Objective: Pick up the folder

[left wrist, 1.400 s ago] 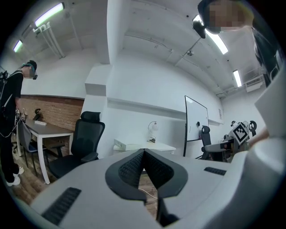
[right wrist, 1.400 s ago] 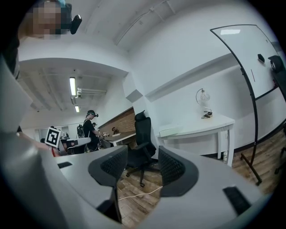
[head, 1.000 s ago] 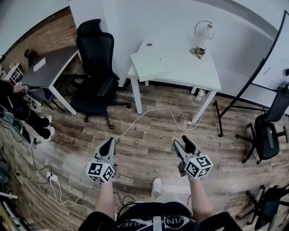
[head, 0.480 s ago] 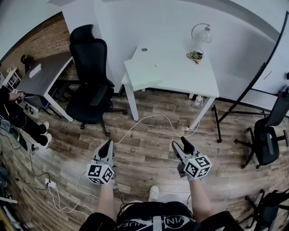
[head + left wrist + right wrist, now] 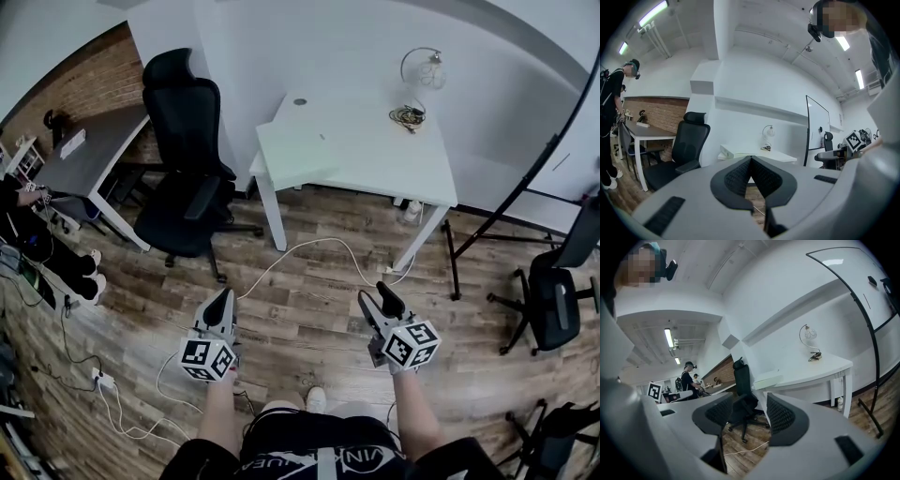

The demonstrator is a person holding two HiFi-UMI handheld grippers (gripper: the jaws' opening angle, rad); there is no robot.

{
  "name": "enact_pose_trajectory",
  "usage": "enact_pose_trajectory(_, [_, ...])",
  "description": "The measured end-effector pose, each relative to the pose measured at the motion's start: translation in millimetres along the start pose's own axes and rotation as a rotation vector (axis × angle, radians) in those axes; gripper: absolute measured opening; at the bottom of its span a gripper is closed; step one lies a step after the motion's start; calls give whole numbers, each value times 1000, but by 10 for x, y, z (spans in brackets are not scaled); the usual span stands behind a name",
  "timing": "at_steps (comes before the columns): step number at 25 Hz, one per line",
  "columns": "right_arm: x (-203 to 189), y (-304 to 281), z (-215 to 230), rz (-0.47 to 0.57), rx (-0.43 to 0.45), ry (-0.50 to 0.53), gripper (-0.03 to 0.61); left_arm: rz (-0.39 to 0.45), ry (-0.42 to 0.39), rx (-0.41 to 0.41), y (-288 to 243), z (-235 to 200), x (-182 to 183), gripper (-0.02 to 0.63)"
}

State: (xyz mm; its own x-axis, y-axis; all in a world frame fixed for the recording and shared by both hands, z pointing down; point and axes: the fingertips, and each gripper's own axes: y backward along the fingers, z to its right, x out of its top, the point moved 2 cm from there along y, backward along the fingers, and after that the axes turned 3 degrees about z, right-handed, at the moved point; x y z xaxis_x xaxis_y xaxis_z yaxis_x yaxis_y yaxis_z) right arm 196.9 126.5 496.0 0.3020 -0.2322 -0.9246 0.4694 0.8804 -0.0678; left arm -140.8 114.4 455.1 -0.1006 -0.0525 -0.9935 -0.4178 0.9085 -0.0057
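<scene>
1. Head view: my left gripper (image 5: 223, 300) and my right gripper (image 5: 380, 298) are held out over the wood floor (image 5: 309, 309), well apart from each other, and both point toward the far white table (image 5: 403, 159). The folder (image 5: 295, 150), pale and flat, lies on the table's left end, far from both grippers. 1 black office chair (image 5: 187, 159) stands just left of the table. 1 lamp (image 5: 427, 67) stands at the table's far right. 1 white cable (image 5: 314, 248) runs across the floor near the table legs.
2. Left gripper view: my jaws are pressed together tip to tip, with nothing between them. The folder (image 5: 730, 151) shows beyond the tips, on the table's left end.
3. Right gripper view: my jaws stand spread and empty. The office chair shows through the gap. The folder (image 5: 768, 379) lies on the table corner nearest the chair.
</scene>
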Motion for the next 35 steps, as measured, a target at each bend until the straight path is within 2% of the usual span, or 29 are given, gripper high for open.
enact_pose_trajectory(11, [12, -101, 93, -14, 9, 6, 219, 3, -8, 9, -157, -38, 11, 14])
enact_pose_trajectory(18, [22, -312, 224, -19, -5, 5, 219, -5, 6, 1, -422, -170, -102, 14])
enact_pose_trajectory(35, [126, -1383, 464, -70, 29, -12, 225, 12, 22, -5, -1363, -685, -86, 14])
